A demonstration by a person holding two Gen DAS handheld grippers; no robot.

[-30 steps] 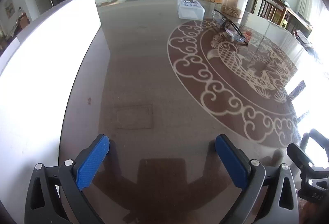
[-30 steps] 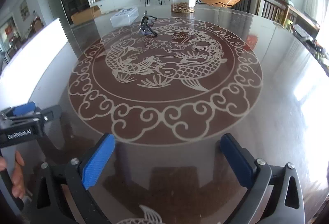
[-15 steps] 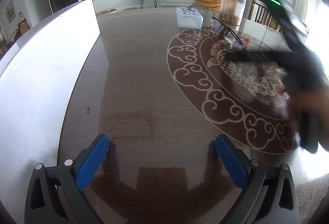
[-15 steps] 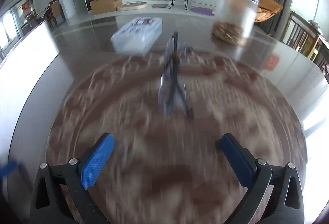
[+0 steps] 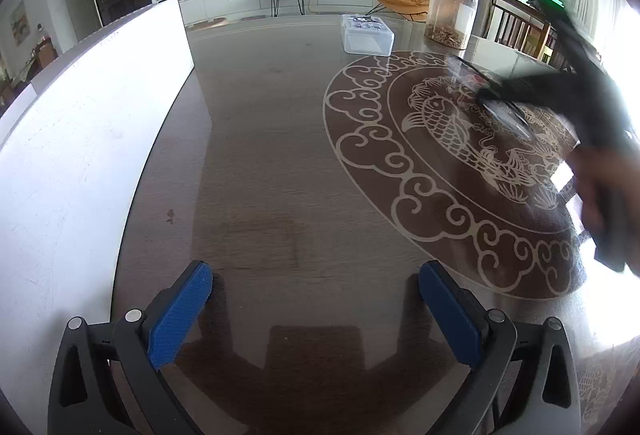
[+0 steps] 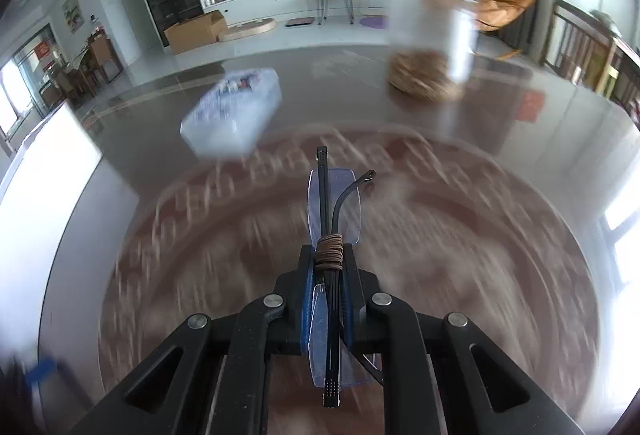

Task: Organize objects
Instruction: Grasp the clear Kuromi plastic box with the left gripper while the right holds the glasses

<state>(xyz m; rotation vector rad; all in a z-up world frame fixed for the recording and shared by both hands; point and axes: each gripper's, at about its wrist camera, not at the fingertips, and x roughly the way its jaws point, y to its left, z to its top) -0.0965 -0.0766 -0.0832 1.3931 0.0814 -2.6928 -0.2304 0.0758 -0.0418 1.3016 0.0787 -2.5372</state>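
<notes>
The folded glasses (image 6: pixel 334 219), a brown cord wound round their arms, sit clamped edge-on between the blue pads of the right gripper (image 6: pixel 329 275) at lower centre of its frame. The left gripper (image 5: pixel 316 309) holds its jaws wide apart over bare table (image 5: pixel 272 139). Beyond, a clear plastic box (image 5: pixel 367 35) and a tall jar (image 5: pixel 452 13) stand at upper right.

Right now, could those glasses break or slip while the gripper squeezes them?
Probably a little risky. The glasses look rimless, with thin clear lenses and slim black arms, so hard squeezing might bend or crack them. The right gripper clamps them folded, near a cord wrapping that may add grip. They look light, so dropping seems unlikely.
</notes>
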